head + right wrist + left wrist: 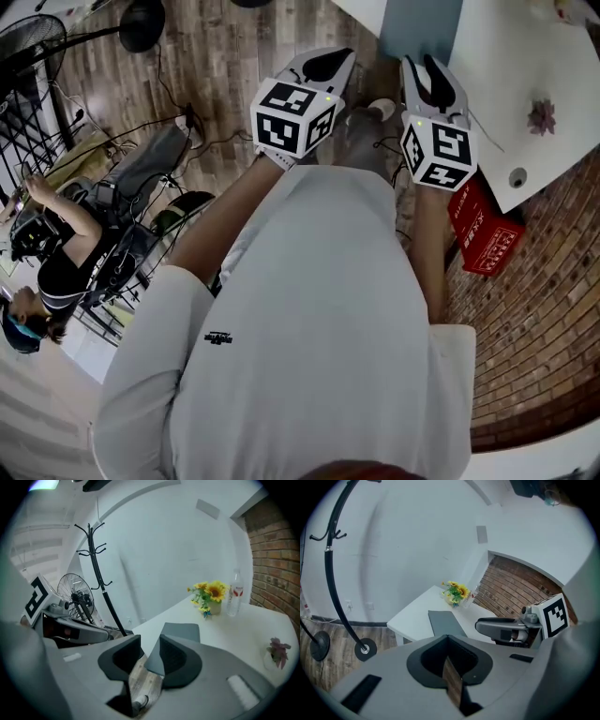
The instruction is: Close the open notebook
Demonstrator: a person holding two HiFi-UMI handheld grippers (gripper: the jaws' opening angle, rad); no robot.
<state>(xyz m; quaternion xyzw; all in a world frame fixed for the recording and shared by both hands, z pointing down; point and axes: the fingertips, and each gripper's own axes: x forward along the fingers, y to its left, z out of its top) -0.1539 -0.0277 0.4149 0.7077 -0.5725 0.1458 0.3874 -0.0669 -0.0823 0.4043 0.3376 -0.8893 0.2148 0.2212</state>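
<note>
Two grippers were held over the floor (216, 56) before the tabletop (234, 630). The left gripper (448, 638) was seen with fingers together, the right gripper (149, 641) with fingers apart, empty. The notebook (180, 631) was laid flat at the tabletop's near edge.

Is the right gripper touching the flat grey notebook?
Apart. The right gripper view shows wooden floor between the right gripper's jaws; the grey notebook lies beyond on a white table.

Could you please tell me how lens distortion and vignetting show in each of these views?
Head view: brown wooden floor planks bow. Left gripper view: black coat-stand pole curves, corners dark. Right gripper view: red brick wall bends, circular black vignette.
</note>
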